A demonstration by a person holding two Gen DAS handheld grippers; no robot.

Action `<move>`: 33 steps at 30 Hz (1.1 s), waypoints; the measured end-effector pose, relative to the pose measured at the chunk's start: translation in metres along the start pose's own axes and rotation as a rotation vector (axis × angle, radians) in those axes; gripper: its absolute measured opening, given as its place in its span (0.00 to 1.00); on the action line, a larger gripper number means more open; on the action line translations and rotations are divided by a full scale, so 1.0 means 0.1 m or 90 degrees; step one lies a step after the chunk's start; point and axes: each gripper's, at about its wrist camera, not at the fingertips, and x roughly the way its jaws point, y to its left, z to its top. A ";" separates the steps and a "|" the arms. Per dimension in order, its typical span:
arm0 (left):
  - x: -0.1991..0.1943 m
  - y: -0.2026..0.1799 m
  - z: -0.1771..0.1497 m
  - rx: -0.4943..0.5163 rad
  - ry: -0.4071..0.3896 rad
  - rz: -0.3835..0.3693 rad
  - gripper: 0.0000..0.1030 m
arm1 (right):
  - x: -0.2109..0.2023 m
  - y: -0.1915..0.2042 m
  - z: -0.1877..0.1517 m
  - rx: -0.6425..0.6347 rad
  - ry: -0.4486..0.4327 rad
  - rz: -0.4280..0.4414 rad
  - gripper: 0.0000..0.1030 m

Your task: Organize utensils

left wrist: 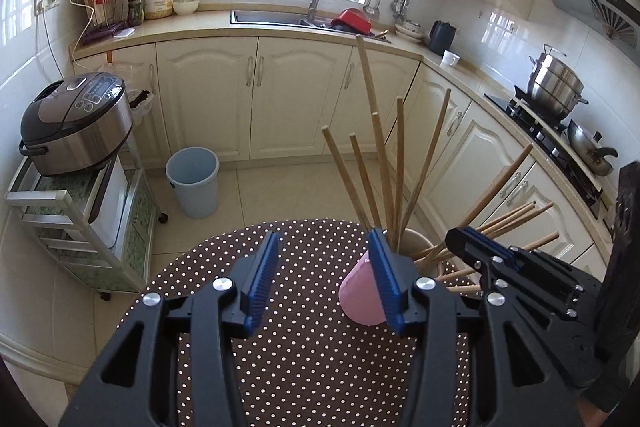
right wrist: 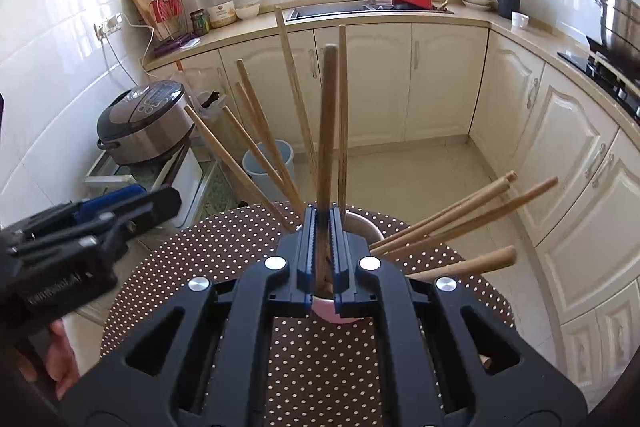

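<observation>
While the views overlap, each hides part of the scene:
Right claw (right wrist: 323, 247): clamped narrow on one dark chopstick (right wrist: 327, 131), held upright above the pink cup (right wrist: 322, 309); the stick's lower end is hidden.
Left claw (left wrist: 326, 281): spread wide, holding nothing, its right finger covering part of the pink cup.
Chopsticks (left wrist: 384, 155): fanned out of a pale holder (left wrist: 414, 239), mostly hidden behind the cup.
Bench (left wrist: 304, 367): dotted brown cloth, near edge cut off.
</observation>
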 end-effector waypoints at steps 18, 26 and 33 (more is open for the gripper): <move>-0.22 -0.22 -0.15 0.041 0.002 0.008 0.47 | -0.39 0.00 -0.07 0.034 -0.017 0.000 0.08; -0.38 -0.20 -0.26 0.044 0.003 0.005 0.47 | -0.58 -0.02 -0.16 0.056 -0.025 -0.005 0.08; -0.53 -0.22 -0.29 0.054 -0.006 -0.002 0.47 | -0.78 0.07 -0.19 0.058 -0.041 -0.009 0.08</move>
